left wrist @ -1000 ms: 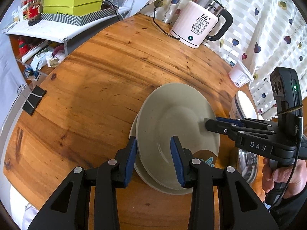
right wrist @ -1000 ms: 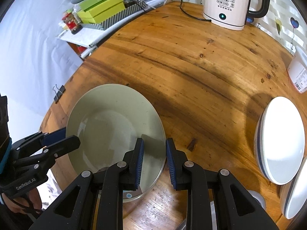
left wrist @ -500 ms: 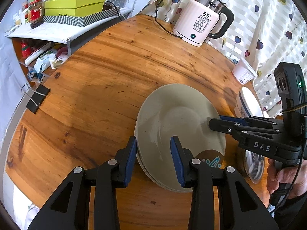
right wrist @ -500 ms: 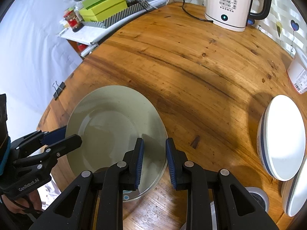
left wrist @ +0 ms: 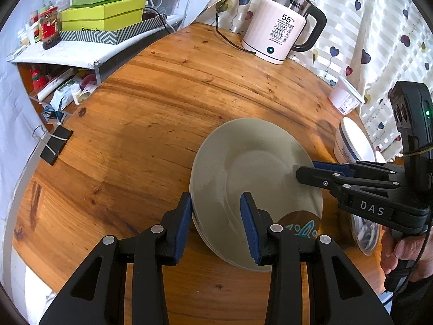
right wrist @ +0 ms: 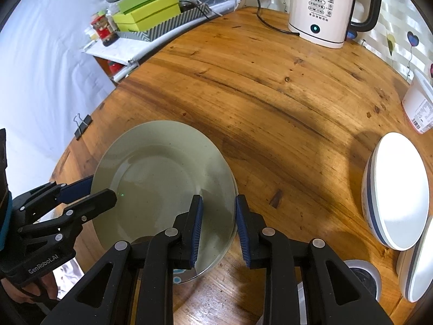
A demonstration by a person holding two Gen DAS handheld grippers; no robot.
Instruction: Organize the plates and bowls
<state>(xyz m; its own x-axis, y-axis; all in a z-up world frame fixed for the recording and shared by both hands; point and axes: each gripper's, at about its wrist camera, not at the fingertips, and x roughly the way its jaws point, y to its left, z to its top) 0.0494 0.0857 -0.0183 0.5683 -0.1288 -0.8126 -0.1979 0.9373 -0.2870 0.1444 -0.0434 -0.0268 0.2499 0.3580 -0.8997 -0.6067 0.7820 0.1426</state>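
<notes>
- The pale green plate (left wrist: 254, 173) sits on top of a small stack of like plates, near the edge of the round wooden table (left wrist: 167, 103) closest to me; beneath the stack's near rim a dish with a blue pattern (left wrist: 300, 227) peeks out.
- My left gripper (left wrist: 216, 216) straddles the plate's near-left rim: one blue pad lies outside the stack's edge, the other over the plate's face. The jaws stand apart and I see no clamping.
- My right gripper (right wrist: 217, 224) straddles the opposite rim in the same way, with a narrower gap. Daylight shows between each pad and the rim, so I read it as not gripping.
- In the right wrist view a white bowl with a blue band (right wrist: 395, 189) stands well apart to the right, another white dish (right wrist: 416, 265) just behind it at the frame edge.
- A white electric kettle (left wrist: 281, 35) reading 55 stands at the far edge, its cord trailing off the table.
- A white tub (left wrist: 345, 97) sits near the heart-patterned curtain (left wrist: 379, 27).
- A binder clip (left wrist: 55, 142) grips the table's left edge; green boxes (left wrist: 102, 10) are stacked on a shelf beyond.
</notes>
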